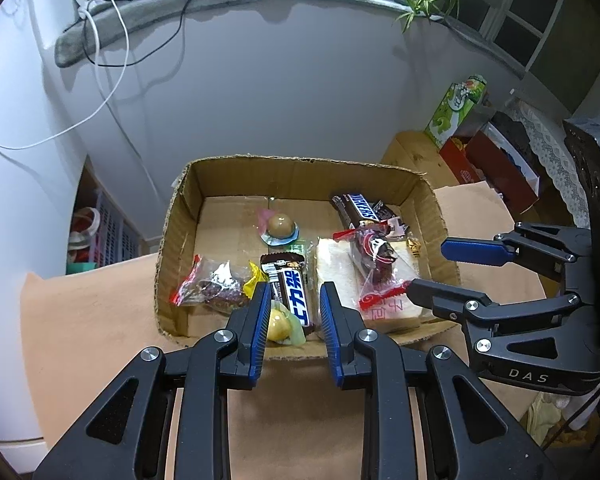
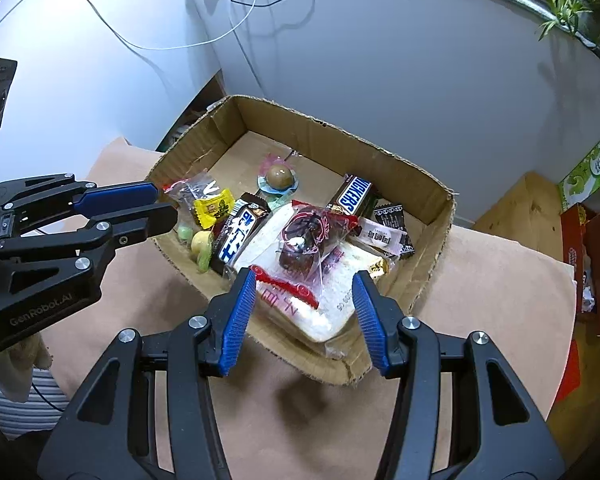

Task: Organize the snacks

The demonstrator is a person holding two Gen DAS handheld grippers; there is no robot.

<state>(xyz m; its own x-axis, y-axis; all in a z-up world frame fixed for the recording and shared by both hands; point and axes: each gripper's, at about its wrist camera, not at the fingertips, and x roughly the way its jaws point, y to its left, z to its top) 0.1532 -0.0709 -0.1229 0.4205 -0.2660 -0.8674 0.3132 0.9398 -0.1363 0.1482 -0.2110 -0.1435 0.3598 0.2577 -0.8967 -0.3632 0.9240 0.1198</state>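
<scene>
The cardboard box (image 1: 172, 240) stands on a table covered with a pale brown sheet (image 1: 92, 320), and all the snacks are inside it. The left gripper (image 1: 294, 296) hangs over the near wall of the box. Its jaws are at the narrowest setting, with a small gap between the blue pads, and they grasp nothing. The blue and white chocolate bar (image 1: 296, 296) lies in the box just beyond this gap, and a yellow jelly cup (image 1: 278, 324) lies beside it, partly hidden by the left finger.

The right gripper (image 2: 304, 280) is over the near corner of the box, with its jaws released and standing apart. The wrapped white bread (image 2: 332, 300) lies below and between its fingers, but the pads do not press on it. On top of the bread lies a small dark cake in a clear bag with red print (image 2: 300, 244). Farther back are a Snickers bar (image 2: 354, 196), a round brown candy on a blue wrapper (image 2: 280, 178), and at the left side a clear bag with a dark snack (image 1: 212, 284)
</scene>
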